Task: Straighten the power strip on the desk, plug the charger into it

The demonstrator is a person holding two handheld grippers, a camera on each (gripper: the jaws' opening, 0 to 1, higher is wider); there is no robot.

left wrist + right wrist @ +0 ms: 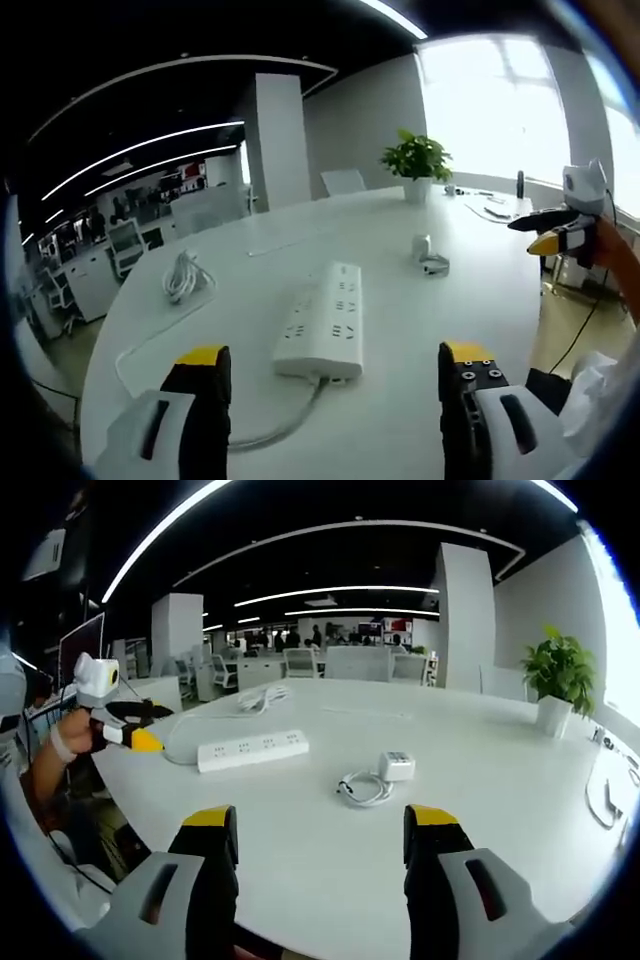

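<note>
Charger point(397, 767) beyond open right hand-held gripper point(322, 845).

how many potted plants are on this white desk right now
1. The potted plant stands at the far edge of the desk, by the window; others may be hidden out of frame.

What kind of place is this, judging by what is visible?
Most likely an open-plan office, perhaps its meeting area: a large white table holding a power strip and a charger, rows of desks and chairs behind, and a potted plant by the windows.

A potted plant point(417, 163) and coiled white cable point(185, 276) sit on the table.
</note>
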